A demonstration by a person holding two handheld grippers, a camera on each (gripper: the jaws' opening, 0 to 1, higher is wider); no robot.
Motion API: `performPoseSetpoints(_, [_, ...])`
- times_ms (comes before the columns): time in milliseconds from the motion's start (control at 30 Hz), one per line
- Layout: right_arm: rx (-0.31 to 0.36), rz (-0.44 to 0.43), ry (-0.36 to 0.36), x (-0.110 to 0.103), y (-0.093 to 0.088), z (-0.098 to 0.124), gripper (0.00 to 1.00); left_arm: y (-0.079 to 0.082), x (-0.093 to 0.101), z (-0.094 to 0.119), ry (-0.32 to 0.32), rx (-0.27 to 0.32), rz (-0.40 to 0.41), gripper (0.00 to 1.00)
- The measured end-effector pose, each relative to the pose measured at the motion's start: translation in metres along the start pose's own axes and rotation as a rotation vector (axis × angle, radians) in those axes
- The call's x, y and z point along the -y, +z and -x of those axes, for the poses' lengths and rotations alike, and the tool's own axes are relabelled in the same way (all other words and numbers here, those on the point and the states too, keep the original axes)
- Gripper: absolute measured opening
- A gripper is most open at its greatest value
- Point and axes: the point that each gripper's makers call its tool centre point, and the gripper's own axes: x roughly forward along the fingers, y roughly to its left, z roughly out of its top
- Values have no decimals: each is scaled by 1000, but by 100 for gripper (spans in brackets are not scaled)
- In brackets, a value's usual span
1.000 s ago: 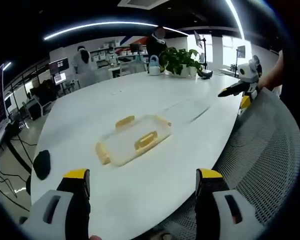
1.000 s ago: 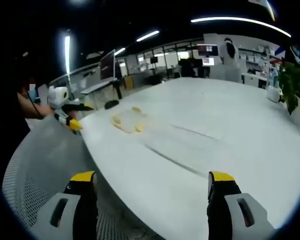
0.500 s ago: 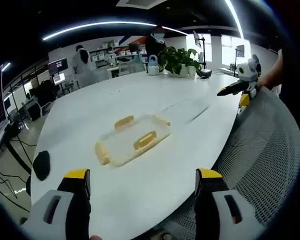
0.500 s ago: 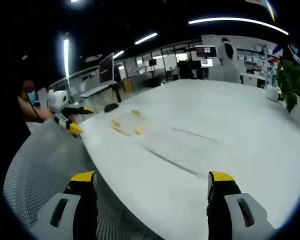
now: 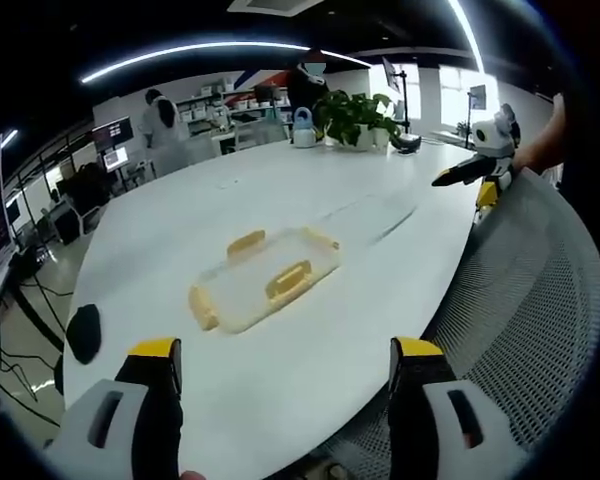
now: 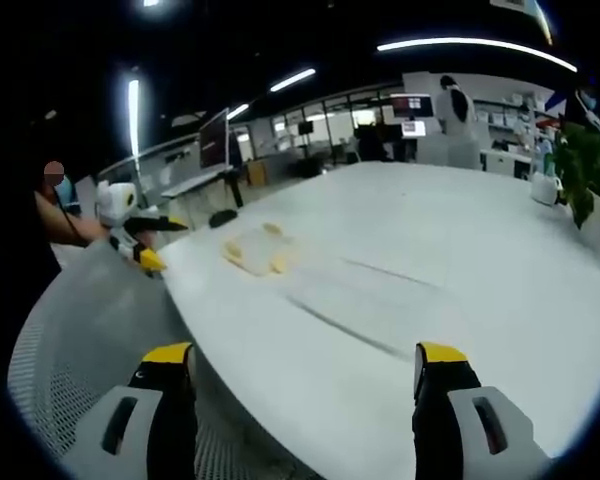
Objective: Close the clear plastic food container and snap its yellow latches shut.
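Yellow-latched and clear, the container (image 5: 265, 282) lies where it lay a second ago on the white table (image 5: 310, 200); only a slight drift of both views marks any change, and neither gripper has closed on it. Seen from the left gripper view, it sits near the table's middle with its long axis running from about 8 o'clock to 2 o'clock, a latch (image 5: 247, 243) on the far long side, another (image 5: 289, 280) on the near long side, and one (image 5: 203, 306) at the 8 o'clock end. Left gripper (image 5: 283, 362) hangs short of the table edge, jaws spread wide and empty. Right gripper (image 6: 307, 368) is likewise parted with nothing between its jaws; from there the container (image 6: 254, 251) is far off at 11 o'clock, too small for detail. Grey mesh (image 5: 525, 300) lies beside the table.
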Motion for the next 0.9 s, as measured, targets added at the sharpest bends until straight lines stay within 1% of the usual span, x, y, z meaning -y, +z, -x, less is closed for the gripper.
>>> performPoseSetpoints(300, [13, -2, 8, 0, 2, -1, 90, 1, 0, 0, 2, -4, -12, 86])
performPoseSetpoints(400, [15, 0, 12, 0, 2, -1, 90, 1, 0, -1, -3, -8, -32, 86])
performPoseSetpoints(667, [2, 17, 23, -2, 2, -2, 88, 2, 2, -1, -14, -6, -30, 85])
performPoseSetpoints(733, [7, 20, 19, -1, 3, -2, 88, 2, 4, -1, -22, -11, -43, 85])
performPoseSetpoints(800, [39, 31, 18, -3, 9, 0, 87, 3, 5, -2, -30, -10, -48, 85])
performPoseSetpoints(900, [55, 25, 24, -4, 12, 0, 87, 3, 6, -4, -40, -11, -57, 86])
